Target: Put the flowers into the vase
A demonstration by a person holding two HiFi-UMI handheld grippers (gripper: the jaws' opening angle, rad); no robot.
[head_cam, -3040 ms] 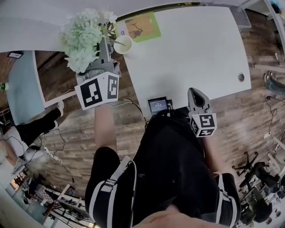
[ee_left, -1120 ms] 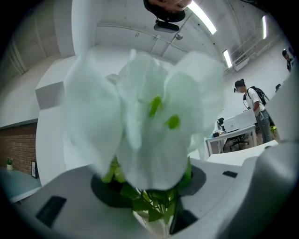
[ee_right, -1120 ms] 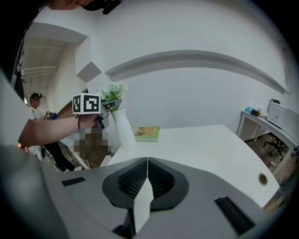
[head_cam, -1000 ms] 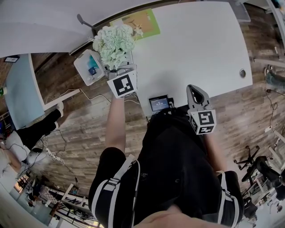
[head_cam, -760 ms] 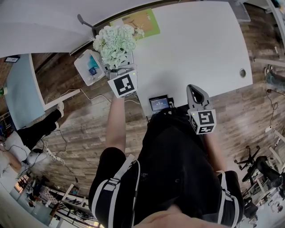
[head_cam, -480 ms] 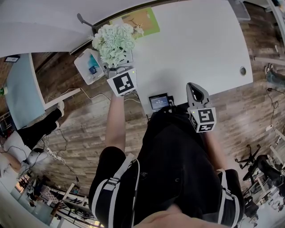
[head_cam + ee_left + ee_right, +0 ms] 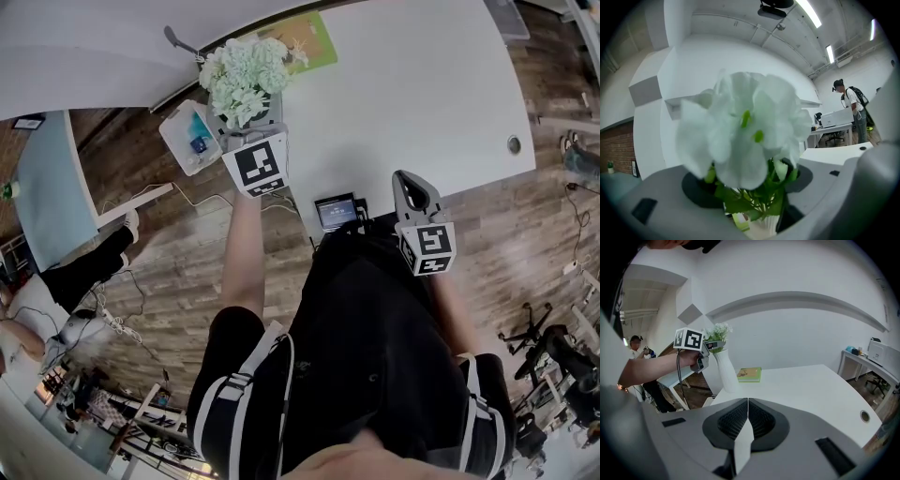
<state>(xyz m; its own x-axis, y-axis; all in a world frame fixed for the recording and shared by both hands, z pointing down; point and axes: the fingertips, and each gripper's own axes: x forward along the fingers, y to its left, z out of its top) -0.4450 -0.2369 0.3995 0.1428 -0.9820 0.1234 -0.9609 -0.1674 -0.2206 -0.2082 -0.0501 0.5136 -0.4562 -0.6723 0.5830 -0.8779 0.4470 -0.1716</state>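
A bunch of pale white-green flowers (image 7: 244, 80) stands in a white ribbed vase (image 7: 724, 371) at the table's near left corner; the blooms hide the vase in the head view. My left gripper (image 7: 246, 124) is level at the bunch. Its jaws have just been opening, and the green stems (image 7: 759, 199) stand loose between the spread pads above the vase mouth. My right gripper (image 7: 747, 423) is shut on nothing, low at the table's near edge (image 7: 417, 199), well right of the vase.
A green book (image 7: 305, 42) lies on the white table (image 7: 403, 103) behind the vase. A small screen device (image 7: 336, 211) sits at the table's front edge. A white box (image 7: 192, 139) lies on the wooden floor to the left. A person (image 7: 851, 105) stands far off.
Since three seconds ago the left gripper carried the bunch right and set it into the vase at the table corner. Over the last second both hands stayed put; the right gripper is unchanged.
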